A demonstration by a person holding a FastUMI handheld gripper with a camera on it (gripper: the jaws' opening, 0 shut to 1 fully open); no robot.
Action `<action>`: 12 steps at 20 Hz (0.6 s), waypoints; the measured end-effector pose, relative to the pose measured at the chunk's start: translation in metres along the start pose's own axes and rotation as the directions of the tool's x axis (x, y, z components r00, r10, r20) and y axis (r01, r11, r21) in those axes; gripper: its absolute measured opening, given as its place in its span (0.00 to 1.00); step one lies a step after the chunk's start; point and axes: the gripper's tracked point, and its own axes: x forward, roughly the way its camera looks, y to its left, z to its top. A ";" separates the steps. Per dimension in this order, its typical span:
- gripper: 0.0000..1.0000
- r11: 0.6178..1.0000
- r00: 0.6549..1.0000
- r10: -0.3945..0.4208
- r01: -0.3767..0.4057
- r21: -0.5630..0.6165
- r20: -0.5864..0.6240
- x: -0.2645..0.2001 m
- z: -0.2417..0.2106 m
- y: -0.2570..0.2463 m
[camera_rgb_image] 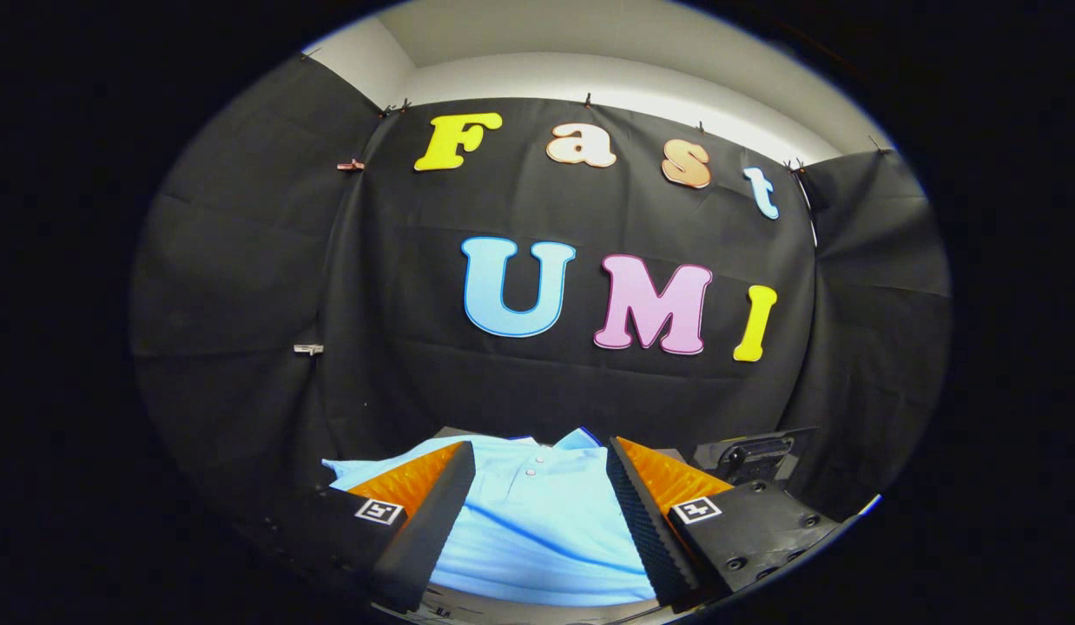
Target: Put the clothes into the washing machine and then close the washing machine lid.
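Shirt (pixel 537 521), light blue, lies flat and spread out under the tool (pixel 537 486). Collar end points away from the tool, toward the black cloth wall (pixel 242 286); a short placket with two small buttons runs down from the collar. A darker crease crosses the fabric diagonally between the fingers.

Tool released: fingers (pixel 429 512) stand wide apart, one on each side of the shirt's chest, with bare fabric showing across the whole gap. Cannot tell whether the fingertips touch the cloth or hang just over it. Each finger carries a ribbed pad on its inner face and a small square marker on its outer block.

Dark object (pixel 750 456) sits just beyond the right finger, beside the shirt's far shoulder; too dim to tell what it is. A grey edge shows behind the collar, possibly the bench surface.

Cloth wall hangs close behind the shirt, pinned up by small clips (pixel 308 349) along its seams. White room wall (pixel 590 78) shows above the cloth.
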 end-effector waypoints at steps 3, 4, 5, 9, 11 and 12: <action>0.96 0.999 0.996 0.007 -0.004 0.034 -0.094 0.023 -0.011 0.004; 0.96 0.999 0.990 0.000 0.005 0.037 -0.138 0.032 -0.017 0.002; 0.96 0.999 0.984 0.001 0.008 0.049 -0.175 0.040 -0.021 0.001; 0.96 0.998 0.944 0.007 0.016 0.067 -0.331 0.071 -0.053 0.004; 0.97 0.999 0.897 -0.010 0.030 0.038 -0.441 0.079 -0.084 0.000; 0.96 0.999 0.864 -0.008 0.030 0.037 -0.503 0.079 -0.103 0.000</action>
